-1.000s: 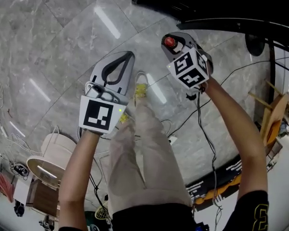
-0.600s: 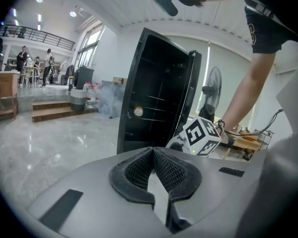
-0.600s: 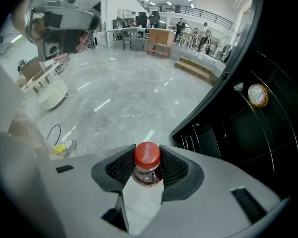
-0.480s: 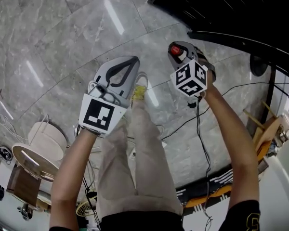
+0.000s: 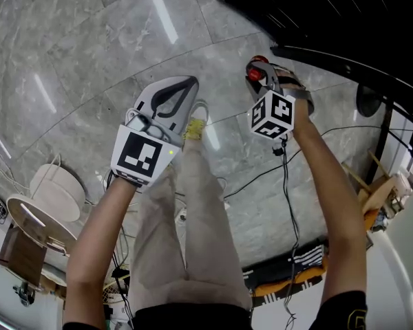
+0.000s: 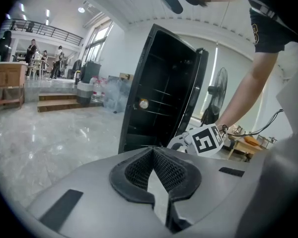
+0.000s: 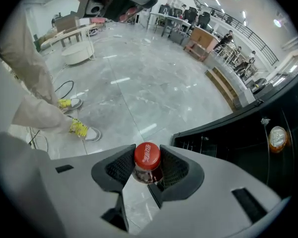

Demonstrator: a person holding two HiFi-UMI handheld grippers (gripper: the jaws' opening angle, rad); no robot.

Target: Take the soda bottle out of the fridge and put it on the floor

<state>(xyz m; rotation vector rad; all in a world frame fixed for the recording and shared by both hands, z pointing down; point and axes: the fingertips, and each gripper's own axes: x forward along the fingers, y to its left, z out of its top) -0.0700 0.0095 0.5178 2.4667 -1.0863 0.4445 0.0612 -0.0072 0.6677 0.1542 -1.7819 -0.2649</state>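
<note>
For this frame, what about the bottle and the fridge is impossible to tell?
- Soda bottle below its red cap: covered by the right gripper and its jaws in the right gripper view, and by that gripper in the head view.
- Whether its base touches the floor: hidden in every view.
- Round thing inside the fridge: too small to name.

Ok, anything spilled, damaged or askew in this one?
Nothing spilled or damaged. The soda bottle is capped and clamped in the right gripper. The fridge stands open, and cables trail loose across the floor: untidy, but no fault.
</note>
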